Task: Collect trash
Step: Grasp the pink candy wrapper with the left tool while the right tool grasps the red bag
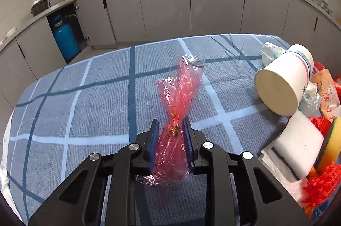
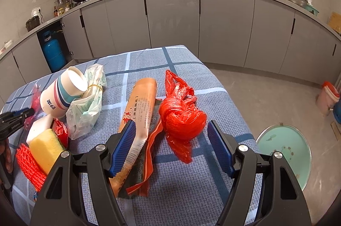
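My left gripper [image 1: 171, 127] is shut on a red cellophane wrapper [image 1: 181, 87] and holds it above the blue checked tablecloth [image 1: 85, 98]. My right gripper [image 2: 170, 130] is open above the table, its jaws on either side of a knotted red plastic bag [image 2: 182, 117], not touching it. An orange snack wrapper [image 2: 140, 106] lies under its left finger. A paper cup [image 2: 61, 96] lies on its side beside a white-green plastic bag [image 2: 89, 106]. The left gripper shows at the left edge of the right wrist view [image 2: 29, 113], with the red wrapper.
A yellow sponge [image 2: 46, 145], a white foam block [image 1: 298, 145] and red mesh netting [image 2: 29, 166] lie at the table's near left. A pale green basin [image 2: 285, 147] stands on the floor right of the table. Grey cabinets [image 2: 170, 19] run behind; a blue gas cylinder [image 2: 53, 51] stands at left.
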`<action>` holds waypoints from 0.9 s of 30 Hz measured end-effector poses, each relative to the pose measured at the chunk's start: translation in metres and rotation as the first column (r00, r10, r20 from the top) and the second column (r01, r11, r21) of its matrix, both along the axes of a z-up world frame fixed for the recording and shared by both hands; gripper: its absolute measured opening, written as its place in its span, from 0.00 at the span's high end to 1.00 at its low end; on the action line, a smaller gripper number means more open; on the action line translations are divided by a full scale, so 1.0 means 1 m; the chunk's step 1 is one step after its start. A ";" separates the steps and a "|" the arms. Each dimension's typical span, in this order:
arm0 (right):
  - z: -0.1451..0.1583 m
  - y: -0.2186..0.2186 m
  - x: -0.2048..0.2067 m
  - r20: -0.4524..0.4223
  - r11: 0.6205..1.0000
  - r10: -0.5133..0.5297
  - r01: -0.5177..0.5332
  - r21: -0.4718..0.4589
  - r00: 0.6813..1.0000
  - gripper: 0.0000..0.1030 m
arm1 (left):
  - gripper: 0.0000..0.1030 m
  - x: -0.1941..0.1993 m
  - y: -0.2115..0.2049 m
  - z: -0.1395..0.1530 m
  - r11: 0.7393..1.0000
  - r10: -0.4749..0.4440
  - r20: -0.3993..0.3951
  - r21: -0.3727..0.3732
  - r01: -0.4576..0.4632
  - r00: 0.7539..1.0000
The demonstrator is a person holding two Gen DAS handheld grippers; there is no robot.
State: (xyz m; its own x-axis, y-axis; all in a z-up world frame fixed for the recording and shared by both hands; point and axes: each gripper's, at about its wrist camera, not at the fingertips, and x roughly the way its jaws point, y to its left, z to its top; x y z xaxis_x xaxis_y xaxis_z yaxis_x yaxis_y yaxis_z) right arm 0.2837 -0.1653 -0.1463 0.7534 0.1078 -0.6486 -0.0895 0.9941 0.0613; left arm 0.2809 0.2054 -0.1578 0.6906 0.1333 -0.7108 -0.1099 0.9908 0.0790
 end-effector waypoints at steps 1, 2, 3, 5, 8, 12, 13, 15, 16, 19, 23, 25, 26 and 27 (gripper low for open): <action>0.001 -0.001 0.000 0.002 1.000 -0.003 0.003 0.001 1.000 0.32 | 0.81 -0.002 0.000 0.001 1.000 0.000 0.003 -0.001 0.000 1.000; 0.001 -0.002 0.001 0.005 1.000 -0.006 0.006 0.001 1.000 0.32 | 0.82 -0.004 -0.001 0.003 1.000 0.001 0.006 0.000 -0.001 1.000; 0.002 -0.005 0.002 0.009 1.000 -0.012 0.012 0.004 1.000 0.32 | 0.82 -0.005 -0.001 0.005 1.000 0.004 0.009 -0.003 -0.004 1.000; 0.005 -0.010 0.004 0.014 1.000 -0.024 0.024 0.008 1.000 0.32 | 0.83 -0.011 -0.002 0.014 1.000 0.013 0.031 -0.015 -0.013 0.999; 0.009 -0.017 0.008 0.019 0.999 -0.040 0.039 0.014 0.999 0.33 | 0.83 -0.019 -0.009 0.029 1.000 0.015 0.077 -0.002 -0.015 0.997; 0.008 -0.020 0.016 0.013 0.999 -0.034 0.034 0.020 0.999 0.36 | 0.83 -0.026 -0.023 0.045 1.000 -0.008 0.116 0.011 0.007 0.993; 0.006 -0.019 0.018 0.005 0.999 -0.030 0.030 0.025 1.000 0.39 | 0.83 -0.026 -0.027 0.047 1.000 -0.017 0.121 0.014 0.016 0.993; 0.001 -0.018 0.022 -0.014 0.999 -0.017 0.018 0.042 1.000 0.43 | 0.83 -0.027 -0.037 0.050 0.999 -0.037 0.125 0.015 0.035 0.992; -0.003 -0.018 0.024 -0.026 0.999 -0.012 0.013 0.047 1.000 0.45 | 0.83 -0.027 -0.041 0.051 0.999 -0.045 0.125 0.018 0.043 0.991; -0.010 -0.015 0.026 -0.055 0.997 0.015 -0.011 0.071 0.998 0.58 | 0.83 -0.029 -0.052 0.054 0.998 -0.067 0.130 0.015 0.065 0.989; -0.004 -0.016 0.020 -0.025 0.997 0.023 -0.020 0.079 0.999 0.74 | 0.83 -0.034 -0.065 0.063 0.996 -0.092 0.149 0.025 0.089 0.985; 0.004 -0.018 0.016 0.005 0.997 0.022 -0.022 0.079 1.000 0.76 | 0.83 -0.038 -0.072 0.070 0.994 -0.105 0.163 0.029 0.102 0.981; 0.009 -0.019 0.013 0.023 0.997 0.021 -0.022 0.078 1.000 0.76 | 0.83 -0.039 -0.075 0.073 0.994 -0.111 0.170 0.031 0.107 0.979; 0.013 -0.020 0.010 0.036 0.997 0.018 -0.021 0.076 0.999 0.76 | 0.83 -0.040 -0.081 0.078 0.993 -0.120 0.180 0.035 0.116 0.976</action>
State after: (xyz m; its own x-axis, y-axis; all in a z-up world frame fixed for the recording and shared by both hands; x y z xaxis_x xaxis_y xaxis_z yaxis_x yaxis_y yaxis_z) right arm 0.2940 -0.1855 -0.1331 0.7728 0.1708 -0.6113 -0.1123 0.9847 0.1332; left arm 0.2410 0.1246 -0.0801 0.8195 0.0585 -0.5702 -0.0068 0.9957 0.0924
